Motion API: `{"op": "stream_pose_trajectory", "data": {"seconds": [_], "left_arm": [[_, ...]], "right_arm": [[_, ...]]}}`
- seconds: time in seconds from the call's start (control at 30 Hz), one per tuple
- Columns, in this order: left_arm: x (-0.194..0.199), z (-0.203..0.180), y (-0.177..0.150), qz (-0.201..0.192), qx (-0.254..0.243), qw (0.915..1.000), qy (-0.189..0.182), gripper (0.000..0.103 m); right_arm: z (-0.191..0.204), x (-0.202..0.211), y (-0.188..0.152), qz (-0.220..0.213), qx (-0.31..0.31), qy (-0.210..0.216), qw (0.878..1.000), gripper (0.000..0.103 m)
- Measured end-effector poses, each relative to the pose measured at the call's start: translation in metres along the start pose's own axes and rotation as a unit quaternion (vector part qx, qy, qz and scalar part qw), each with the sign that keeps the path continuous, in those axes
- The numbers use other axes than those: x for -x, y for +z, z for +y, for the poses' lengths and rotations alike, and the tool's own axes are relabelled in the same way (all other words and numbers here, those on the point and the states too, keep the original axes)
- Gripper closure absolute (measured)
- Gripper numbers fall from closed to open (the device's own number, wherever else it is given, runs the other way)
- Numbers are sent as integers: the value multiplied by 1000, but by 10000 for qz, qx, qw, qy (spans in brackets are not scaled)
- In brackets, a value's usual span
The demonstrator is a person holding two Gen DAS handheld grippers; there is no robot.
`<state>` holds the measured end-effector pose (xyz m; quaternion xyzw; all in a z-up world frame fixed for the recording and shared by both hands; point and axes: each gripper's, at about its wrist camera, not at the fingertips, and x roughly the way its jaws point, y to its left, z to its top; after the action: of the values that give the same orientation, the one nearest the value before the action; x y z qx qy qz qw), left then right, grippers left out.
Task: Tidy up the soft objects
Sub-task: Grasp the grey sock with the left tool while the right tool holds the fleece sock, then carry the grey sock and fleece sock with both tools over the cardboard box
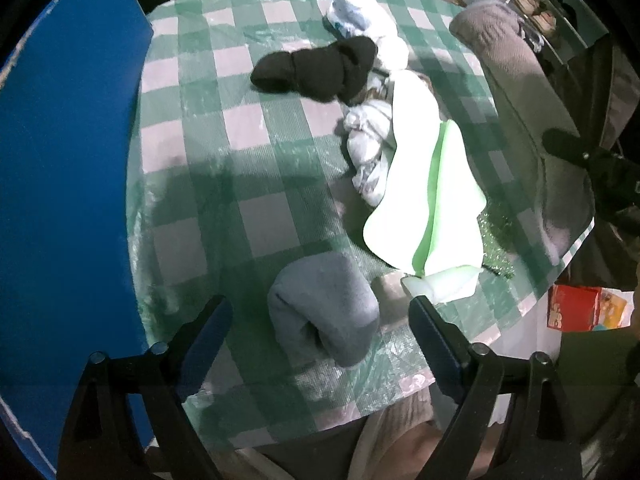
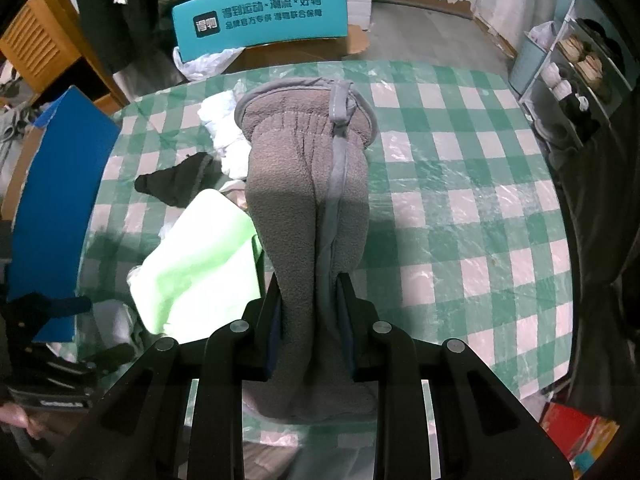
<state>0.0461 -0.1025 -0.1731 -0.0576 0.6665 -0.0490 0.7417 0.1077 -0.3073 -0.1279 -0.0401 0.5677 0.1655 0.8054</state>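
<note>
On the green-checked table (image 1: 224,128) lies a rolled grey sock (image 1: 324,308), between the fingers of my left gripper (image 1: 320,304). The gripper is open and neither pad touches the roll. Farther off lie a black sock roll (image 1: 316,68), a white cloth bundle (image 1: 368,148) and a light green cloth (image 1: 428,196). My right gripper (image 2: 310,292) is shut on a long grey-brown fleece piece (image 2: 304,184), which stretches away over the table. The left wrist view shows that fleece (image 1: 512,80) along the right side.
A blue board (image 1: 60,160) stands along the table's left side. A teal printed box (image 2: 260,20) sits beyond the far edge. Shelves with shoes (image 2: 580,60) are at the right. A red box (image 2: 576,428) lies on the floor near the table's corner.
</note>
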Motion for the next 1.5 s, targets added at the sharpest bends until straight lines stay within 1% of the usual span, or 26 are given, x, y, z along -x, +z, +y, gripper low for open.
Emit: {"op": "stream_pose_trajectory", "data": {"seconds": [0.13,0.2,0.23,0.3,0.33,0.37,0.47,0.63,0.77,0.93,1.23,1.5], "left_arm": [[-10,-1,0,115,4,9999,-10,34],[-10,-1,0,43,-33,10000,-2,39],[-9,-1,0,33,-64,10000,-23,49],[-9,-1,0,38,-133,9999,-29,54],[-8,-1,0,-14,-161,9999,-34,62],[-7,-1,0,-48,-179,9998,-59,66],[-2,-2,1,-120,-234,9996,-52,73],[7,-4,2,-304,-349,9988,144,76],[13,1,1,-411,-305,9986,150,76],[28,2,2,-611,-396,9971,221,77],[55,-7,1,-1090,-577,9918,328,77],[85,-3,1,-1450,-668,9865,372,77]], "right_arm": [[2,1,0,-19,14,20,10000,80],[2,2,0,-33,14,27,10000,80],[2,2,0,-41,12,29,10000,80],[3,3,0,-55,14,39,10000,80],[4,4,0,-63,18,43,10000,80],[4,4,0,-79,24,44,10000,80],[5,7,1,-111,36,53,9999,80],[8,13,4,-202,85,48,9997,80],[12,18,6,-267,160,41,9995,80],[19,23,8,-326,238,70,9992,80],[32,40,12,-524,374,184,9978,80],[44,51,16,-644,457,278,9965,80]]}}
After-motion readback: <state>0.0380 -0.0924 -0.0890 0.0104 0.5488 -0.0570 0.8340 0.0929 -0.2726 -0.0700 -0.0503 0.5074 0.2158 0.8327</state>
